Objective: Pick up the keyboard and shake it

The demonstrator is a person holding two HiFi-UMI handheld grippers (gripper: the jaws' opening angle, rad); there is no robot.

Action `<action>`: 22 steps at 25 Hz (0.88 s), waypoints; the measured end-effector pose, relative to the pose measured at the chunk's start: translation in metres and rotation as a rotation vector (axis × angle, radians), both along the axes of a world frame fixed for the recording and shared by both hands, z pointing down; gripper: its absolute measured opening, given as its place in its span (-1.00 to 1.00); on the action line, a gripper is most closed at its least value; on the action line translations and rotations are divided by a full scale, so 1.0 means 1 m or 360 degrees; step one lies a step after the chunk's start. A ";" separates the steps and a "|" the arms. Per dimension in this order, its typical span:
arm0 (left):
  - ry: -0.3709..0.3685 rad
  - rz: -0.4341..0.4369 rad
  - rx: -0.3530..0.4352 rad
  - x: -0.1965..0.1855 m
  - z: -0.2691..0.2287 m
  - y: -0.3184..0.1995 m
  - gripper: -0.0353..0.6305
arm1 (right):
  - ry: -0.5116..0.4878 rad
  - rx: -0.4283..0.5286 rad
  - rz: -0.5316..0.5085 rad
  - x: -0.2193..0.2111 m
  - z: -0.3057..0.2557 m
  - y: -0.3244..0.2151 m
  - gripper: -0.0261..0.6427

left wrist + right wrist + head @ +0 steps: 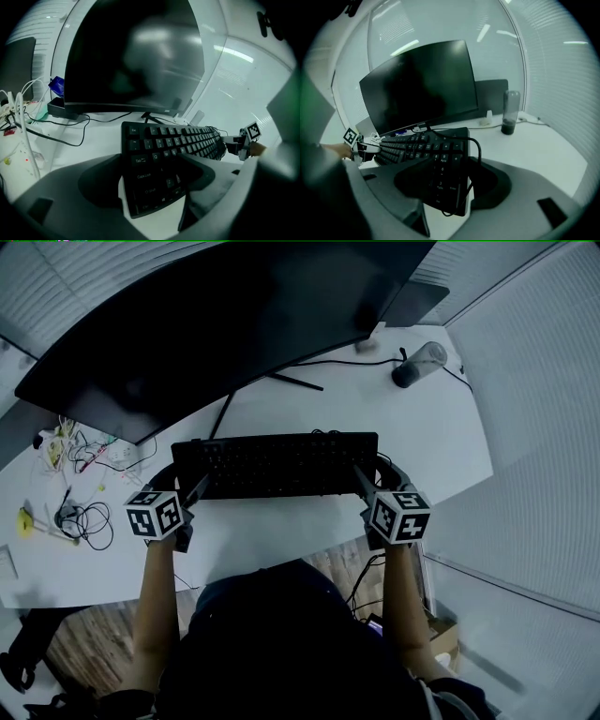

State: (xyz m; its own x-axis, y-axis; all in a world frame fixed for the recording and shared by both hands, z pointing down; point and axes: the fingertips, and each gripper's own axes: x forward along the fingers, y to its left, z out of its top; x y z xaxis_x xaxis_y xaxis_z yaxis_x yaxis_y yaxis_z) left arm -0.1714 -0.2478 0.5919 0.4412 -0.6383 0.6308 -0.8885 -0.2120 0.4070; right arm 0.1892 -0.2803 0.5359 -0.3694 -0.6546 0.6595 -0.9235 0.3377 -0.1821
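A black keyboard (277, 463) hangs a little above the white desk (394, 418), held by its two short ends. My left gripper (190, 488) is shut on its left end; in the left gripper view the Caps Lock and Shift keys of the keyboard (180, 140) lie between the jaws of this gripper (154, 180). My right gripper (367, 482) is shut on the right end, and the number pad of the keyboard (419, 146) sits between the jaws of that gripper (447, 180). The keyboard's black cable (476, 151) loops over that end.
A large dark monitor (216, 324) stands right behind the keyboard, its stand feet (295, 381) on the desk. A dark tumbler (419, 364) is at the back right. Loose cables and small items (75, 512) crowd the desk's left. The desk's front edge is just under my hands.
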 end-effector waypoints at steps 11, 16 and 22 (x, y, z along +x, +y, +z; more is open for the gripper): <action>0.0400 -0.0057 0.0150 0.021 -0.012 0.009 0.25 | 0.0466 0.0648 -0.0151 -0.018 -0.131 0.024 -0.17; 0.0514 -0.0055 0.0157 0.029 -0.010 0.013 0.25 | 0.0582 0.0803 -0.0192 -0.028 -0.157 0.037 -0.17; 0.0468 -0.0070 0.0172 0.026 -0.019 0.017 0.25 | 0.0531 0.0754 -0.0163 -0.026 -0.156 0.037 -0.17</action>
